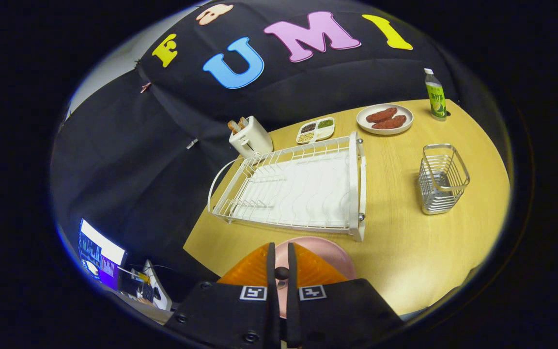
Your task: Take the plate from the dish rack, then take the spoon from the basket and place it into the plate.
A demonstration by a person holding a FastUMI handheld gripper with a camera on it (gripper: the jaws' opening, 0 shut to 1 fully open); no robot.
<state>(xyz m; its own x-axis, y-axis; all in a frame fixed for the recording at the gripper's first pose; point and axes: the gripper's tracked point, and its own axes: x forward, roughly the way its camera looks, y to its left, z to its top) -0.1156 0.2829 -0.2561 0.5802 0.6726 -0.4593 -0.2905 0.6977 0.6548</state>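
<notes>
Pink plate [330, 252] lies flat on the wooden table [405, 242] just ahead of the gripper [281, 264], between it and the dish rack [298, 189]. The orange fingers [250, 271] are drawn almost together, with only a thin gap between them, and something small and dark sits in that gap. I cannot tell what it is, though it may be the spoon's handle. Whether both fingers press on it is unclear.

The rack beyond stands bare of dishes, so the first step looks done. Further right, well apart from the plate, the wire basket [442, 179] appears to hold nothing I can make out, which suggests the spoon is already out and only its placing into the plate remains.

Farther back sit a toaster [250, 138], a divided tray [315, 130], a plate of sausages [384, 118] and a green bottle [436, 97].
</notes>
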